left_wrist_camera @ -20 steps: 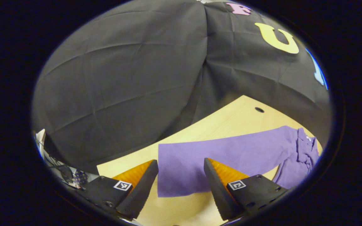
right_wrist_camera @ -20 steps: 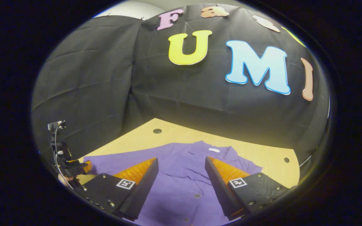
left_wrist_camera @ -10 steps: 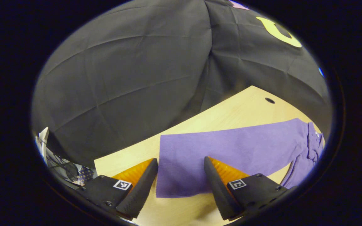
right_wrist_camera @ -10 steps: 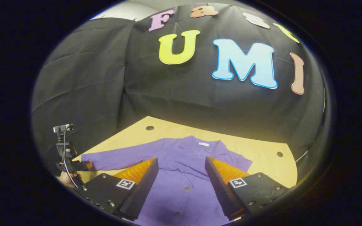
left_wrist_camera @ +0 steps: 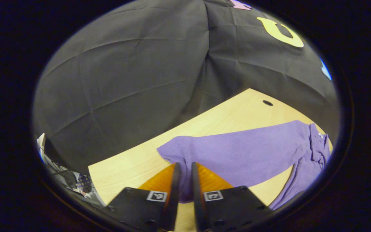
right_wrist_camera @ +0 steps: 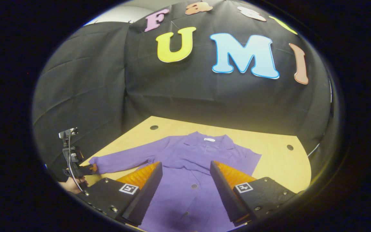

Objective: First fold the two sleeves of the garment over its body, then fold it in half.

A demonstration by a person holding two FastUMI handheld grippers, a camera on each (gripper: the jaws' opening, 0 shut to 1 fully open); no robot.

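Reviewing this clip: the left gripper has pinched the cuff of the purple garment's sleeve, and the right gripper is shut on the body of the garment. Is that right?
Not quite. The right gripper is open, its jaws spread above the garment, as the right gripper view shows. The rest holds: the left gripper is shut on the sleeve at its cuff.

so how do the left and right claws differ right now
The left claw is shut on the purple sleeve cuff; the right claw is open, holding nothing. The left sits at the sleeve's end, the right above the garment's buttoned front. Both have orange-and-black fingers.
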